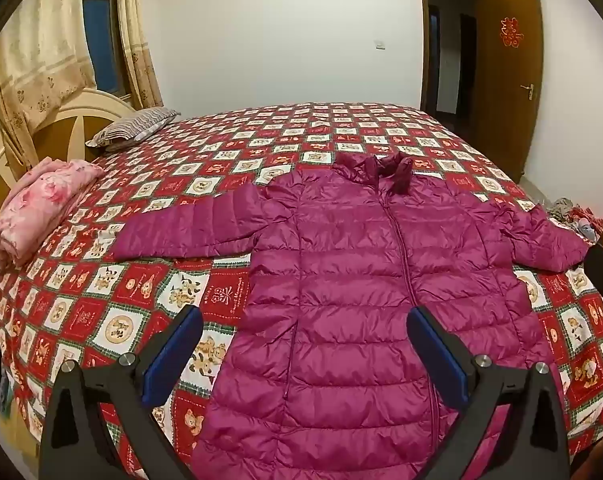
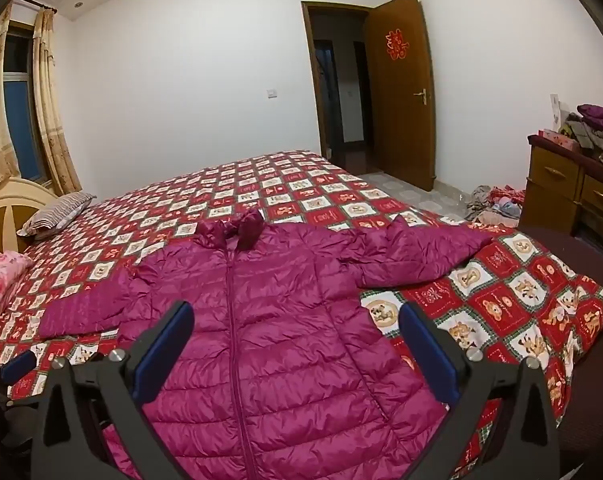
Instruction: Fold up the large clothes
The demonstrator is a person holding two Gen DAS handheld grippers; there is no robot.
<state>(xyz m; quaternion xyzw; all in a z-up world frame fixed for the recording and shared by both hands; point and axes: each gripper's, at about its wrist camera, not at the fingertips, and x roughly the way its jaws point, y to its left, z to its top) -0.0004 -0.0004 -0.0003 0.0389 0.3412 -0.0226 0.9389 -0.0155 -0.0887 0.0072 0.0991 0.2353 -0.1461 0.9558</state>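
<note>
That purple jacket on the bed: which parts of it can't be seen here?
- Jacket hem: both wrist views, cut off by the bottom edge and the black gripper frames.
- Back side: lies against the bedspread.
- Right cuff: left wrist view, blocked by a dark object at the edge.

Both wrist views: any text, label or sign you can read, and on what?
Red paper cutout on the open wooden door: a double-happiness sign, "囍".
White lettering on the red squares of the bedspread: too blurred to read.
Magenta puffer jacket: no label or brand visible.
</note>
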